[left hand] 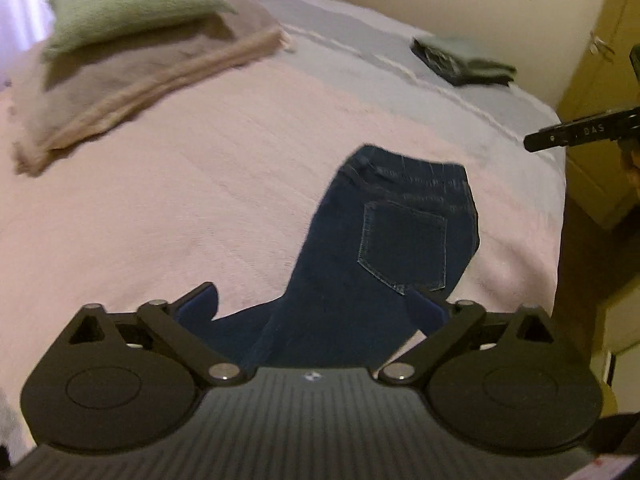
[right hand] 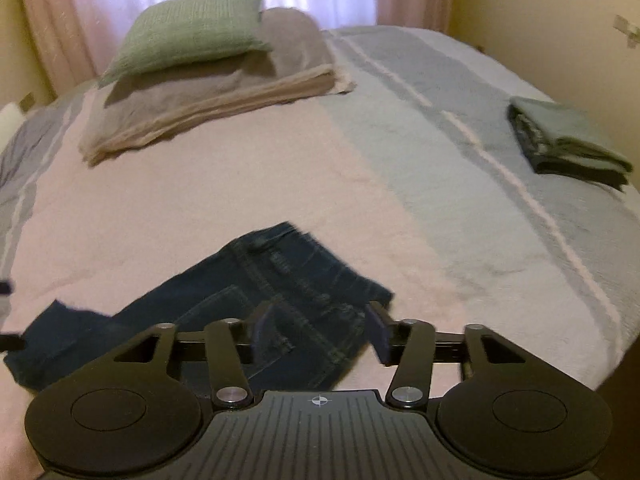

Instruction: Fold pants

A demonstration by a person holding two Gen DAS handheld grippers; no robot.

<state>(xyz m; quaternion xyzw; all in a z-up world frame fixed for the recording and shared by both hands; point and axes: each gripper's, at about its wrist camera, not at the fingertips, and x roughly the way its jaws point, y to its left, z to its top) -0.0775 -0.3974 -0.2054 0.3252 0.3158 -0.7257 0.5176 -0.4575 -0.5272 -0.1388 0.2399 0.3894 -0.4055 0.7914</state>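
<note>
The left gripper [left hand: 316, 300] is seen held low over the leg end of the dark jeans [left hand: 384, 240], its fingers spread wide and nothing caught between them. From there the long axis of the jeans runs ahead and slightly rightward, the waistband at the far end and a back pocket showing. The right gripper [right hand: 320, 332] is poised over that waistband end, fingers likewise parted and empty, denim visible in the gap. Each end is judged to be covered by the nearer hand; contact cannot be confirmed. The jeans lie flat on the pink-and-grey bedspread [right hand: 240, 168]. A green pillow [right hand: 192, 28] on stacked blankets sits far left, folded clothes [right hand: 560, 140] far right, curtains behind.
</note>
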